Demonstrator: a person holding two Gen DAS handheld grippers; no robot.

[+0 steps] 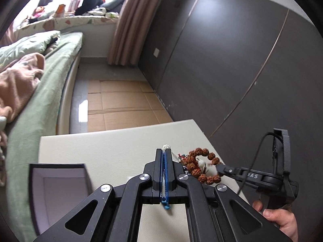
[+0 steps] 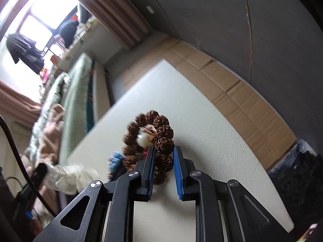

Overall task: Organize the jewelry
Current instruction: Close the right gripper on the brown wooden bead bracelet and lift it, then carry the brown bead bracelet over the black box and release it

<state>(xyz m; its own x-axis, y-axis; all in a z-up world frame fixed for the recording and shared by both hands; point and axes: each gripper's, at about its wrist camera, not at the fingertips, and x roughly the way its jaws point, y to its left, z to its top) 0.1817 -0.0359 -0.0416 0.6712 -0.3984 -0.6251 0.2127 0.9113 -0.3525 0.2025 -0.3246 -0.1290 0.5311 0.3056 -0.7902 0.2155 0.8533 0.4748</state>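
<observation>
Bracelet: a loop of knobbly, rust-brown seed beads (image 2: 159, 139) strung close together, with a white fluffy tuft inside the ring; it hangs just above the off-white pebbled tabletop (image 2: 212, 133), caught in my right hand-held gripper.
Right hand-held gripper (image 2: 164, 153): its blue-padded jaws stand a little apart with one or two beads between them; the beads seem to touch both pads, so I judge the bracelet clamped there.
Left hand-held gripper (image 1: 164, 155): jaws together, blue pads pressed flat; a small whitish scrap (image 1: 166, 146) peeks from the tips, and I cannot tell what it is.
Box: an open dark box with a pale lilac lining (image 1: 58, 183) sits on the tabletop to the left of my left hand-held gripper, well apart from the bracelet.
Other jewelry: a small tangle of red, blue and dark bits (image 1: 182, 158) lies beside the bracelet, too blurred to name.
Handling: I judge the bracelet light and limp as a loop, though each bead is hard and rough, so it should grip well.
Where to hold: across a single bead, not the tuft, which looks soft and fragile.
</observation>
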